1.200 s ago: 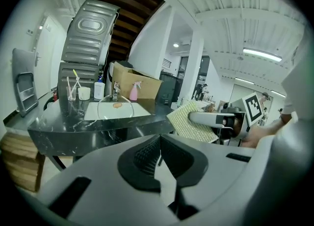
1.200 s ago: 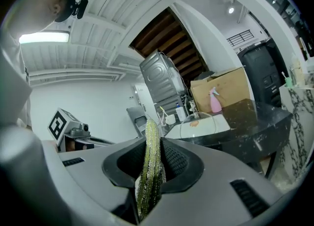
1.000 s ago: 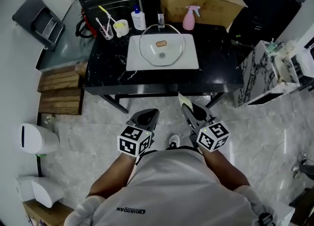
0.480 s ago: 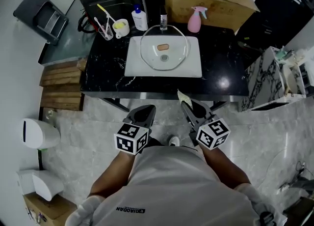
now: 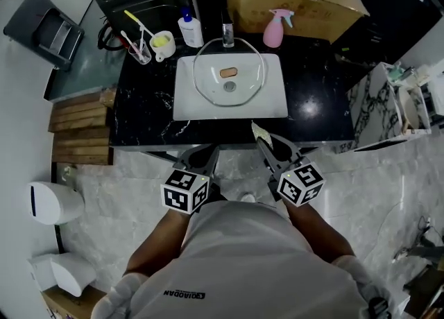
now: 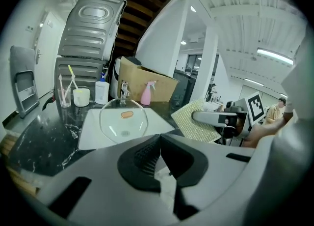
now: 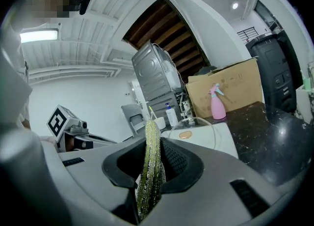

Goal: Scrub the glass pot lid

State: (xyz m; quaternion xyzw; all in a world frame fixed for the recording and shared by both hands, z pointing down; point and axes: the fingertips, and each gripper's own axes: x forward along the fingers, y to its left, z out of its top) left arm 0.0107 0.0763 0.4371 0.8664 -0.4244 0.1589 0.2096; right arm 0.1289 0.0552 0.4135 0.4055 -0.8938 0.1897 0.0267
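Wearer: pale grey T-shirt (image 5: 253,262), short sleeves (image 5: 119,297), dark chest lettering (image 5: 184,296); left gripper (image 5: 207,151) and right gripper (image 5: 266,145): grey shells, black-and-white marker cubes (image 5: 186,191)

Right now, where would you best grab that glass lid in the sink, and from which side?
Probably the brown knob at the centre of the lid, coming from the front with the left gripper: the lid leans in the sink with its knob facing us.
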